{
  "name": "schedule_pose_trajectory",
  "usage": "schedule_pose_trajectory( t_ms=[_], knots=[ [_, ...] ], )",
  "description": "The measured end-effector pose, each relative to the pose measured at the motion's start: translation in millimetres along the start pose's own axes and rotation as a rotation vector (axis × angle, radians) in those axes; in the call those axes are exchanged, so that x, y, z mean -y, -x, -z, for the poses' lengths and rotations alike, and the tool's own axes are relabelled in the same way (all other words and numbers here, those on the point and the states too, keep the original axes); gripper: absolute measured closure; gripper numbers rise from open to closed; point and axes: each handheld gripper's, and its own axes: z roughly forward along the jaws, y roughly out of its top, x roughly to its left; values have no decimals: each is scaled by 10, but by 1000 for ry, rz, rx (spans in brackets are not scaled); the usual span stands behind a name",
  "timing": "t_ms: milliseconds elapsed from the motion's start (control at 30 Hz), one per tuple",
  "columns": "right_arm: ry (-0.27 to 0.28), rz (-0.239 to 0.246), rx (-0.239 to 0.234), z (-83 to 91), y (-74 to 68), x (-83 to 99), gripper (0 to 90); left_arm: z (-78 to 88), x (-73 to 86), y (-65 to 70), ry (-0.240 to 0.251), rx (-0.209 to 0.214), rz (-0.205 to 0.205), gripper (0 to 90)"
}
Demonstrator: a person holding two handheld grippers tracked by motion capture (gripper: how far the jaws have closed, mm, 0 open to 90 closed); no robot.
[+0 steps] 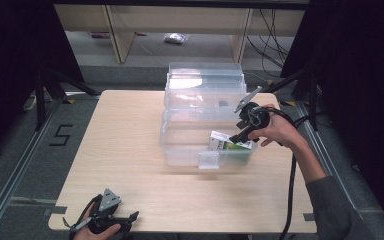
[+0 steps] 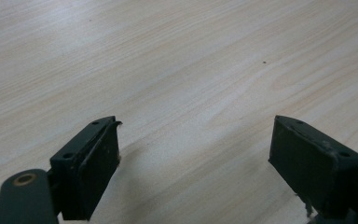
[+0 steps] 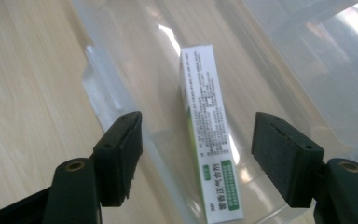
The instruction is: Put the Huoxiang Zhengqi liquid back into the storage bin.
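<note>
Inside clear bin [image 1: 180, 145], near right corner, white-green carton [image 3: 209, 135] lies flat, long axis along my right claw [image 3: 196, 154] view; claw open above it, not touching.

Your tongs [image 1: 243, 131] are black with flat matte pads, grey three-cornered top plates, black trailing cables, and you wear a grey sleeve [image 1: 332, 202].
</note>
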Motion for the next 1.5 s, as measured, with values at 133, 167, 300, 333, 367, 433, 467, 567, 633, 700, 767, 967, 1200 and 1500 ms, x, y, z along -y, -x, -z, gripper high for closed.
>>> schedule_pose_trajectory(
  t_ms=[133, 167, 300, 333, 367, 433, 467, 567, 633, 700, 767, 967, 1200, 1500],
  knots=[
    [39, 0, -12, 36, -108, 22, 332, -1, 2, 3, 6, 3, 0, 153],
    [50, 3, -15, 49, -150, 33, 329, 0, 2, 1, 5, 5, 1, 153],
    [79, 1, -19, 69, -266, 73, 322, -15, -1, 16, 19, -10, 11, 153],
    [80, -2, -27, 68, -282, 85, 320, -17, 0, 16, 20, -9, 9, 153],
    [85, -12, -23, 69, -295, 98, 319, -7, 0, 9, 10, -5, 1, 153],
    [114, -13, -21, 61, -317, 125, 313, 2, -2, 1, 6, -2, 3, 153],
    [123, -13, -23, 62, -329, 139, 313, -9, -2, 1, 12, -6, 7, 153],
    [150, -42, -25, 44, -389, 189, 292, 3, -3, -4, -8, 9, -5, 153],
    [150, -64, -25, 40, -415, 203, 284, -2, -2, 5, 4, -1, -1, 153],
    [183, -66, -21, 6, -471, 257, 272, -8, 1, 5, 6, 2, -3, 153],
    [196, -93, -22, -3, -515, 287, 266, -19, 2, 8, 8, -6, 6, 153],
    [247, -110, -26, -73, -644, 349, 240, -9, 0, 6, 3, 2, -5, 153],
    [259, -125, -11, -144, -731, 397, 232, -7, 0, 12, 13, 3, 3, 153],
    [279, -116, -7, -205, -836, 496, 228, -4, 0, 10, 4, 3, -7, 153]
  ],
)
